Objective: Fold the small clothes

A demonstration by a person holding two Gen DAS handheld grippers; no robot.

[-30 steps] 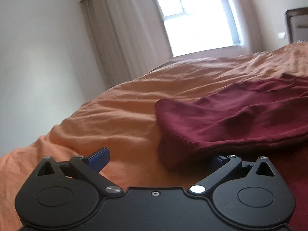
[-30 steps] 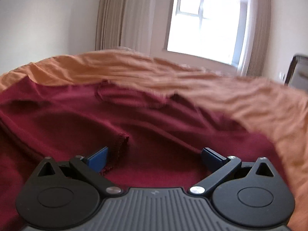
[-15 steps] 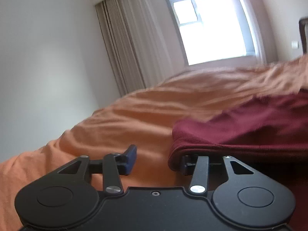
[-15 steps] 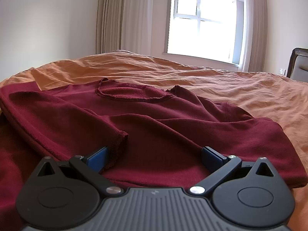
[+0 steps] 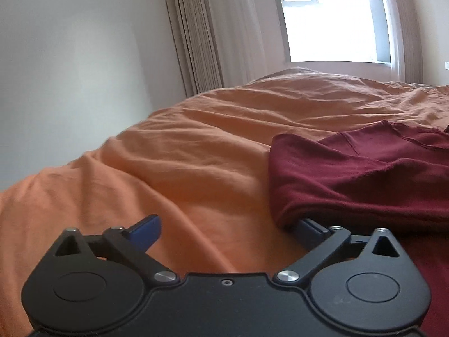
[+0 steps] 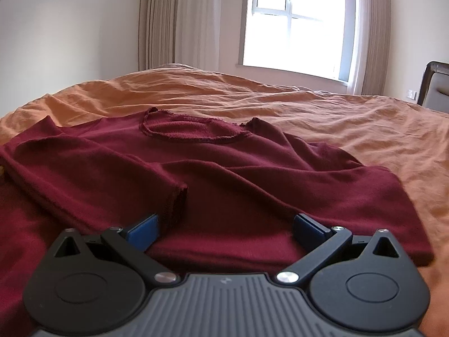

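Where it lies on the rumpled orange bedspread (image 6: pixel 322 118), the dark red knit top (image 6: pixel 252 179) has both sleeves folded across its body, its raw-stitched neckline at the far end. Both tongs are spread wide: the right gripper (image 6: pixel 226 229) low over the near hem, the left gripper (image 5: pixel 227 229) at the top's folded left edge. Pleated beige curtains (image 6: pixel 174 19) flank a bright window (image 6: pixel 294 28).

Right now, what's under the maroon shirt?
The orange bedsheet shows all around the maroon shirt. A folded sleeve lies on top. The left gripper has one fingertip under its edge; anything else underneath is covered.
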